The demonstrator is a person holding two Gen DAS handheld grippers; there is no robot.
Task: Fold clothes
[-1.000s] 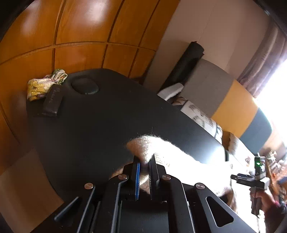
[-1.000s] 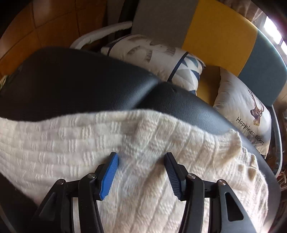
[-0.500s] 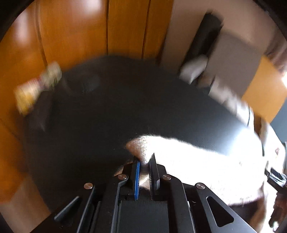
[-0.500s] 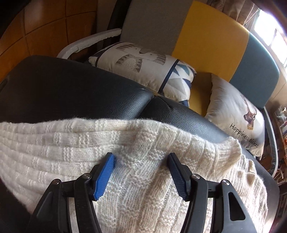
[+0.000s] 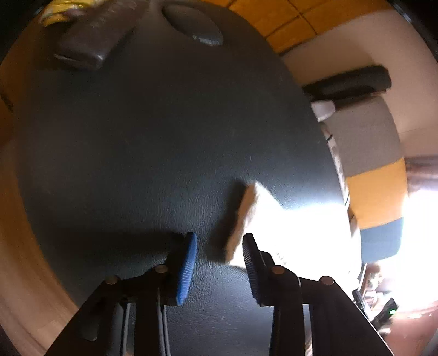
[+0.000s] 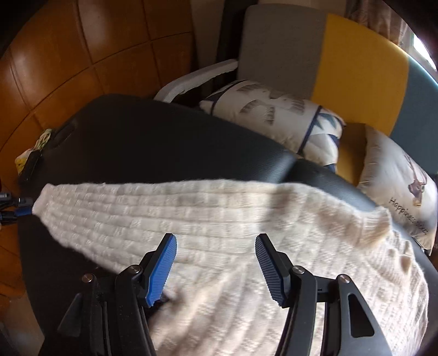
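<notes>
A big cream knit sweater [image 6: 246,219] lies spread on the black padded counter [image 6: 164,142]. One long sleeve of it reaches far out to the left side of the counter.

The right gripper [image 6: 216,263] hangs just above the sweater. Its jaws stand wide apart, with blue ribbed pads, and they do not pinch the knit.

The left gripper [image 5: 219,263] points down at the counter near the end of that sleeve. Its jaws have just been opening, and now there is a gap between them. The sleeve end [image 5: 242,216] sits in front of the gap, close to the right pad. It looks let go, but the picture is blurry and very bright there, so it is hard to be sure if the pad touches it.

At the far end of the counter lies a dark flat pouch [image 5: 93,35]. A yellow patterned cloth [image 5: 58,12] is bunched up just behind it. A round dent [image 5: 191,24] in the counter is beside the pouch.

Past the counter stands a sofa [image 6: 356,60] in grey, yellow and blue. Two printed pillows [image 6: 273,117] rest on it, close to the counter edge. A wall of brown wood panels [image 6: 82,54] is behind the counter.
</notes>
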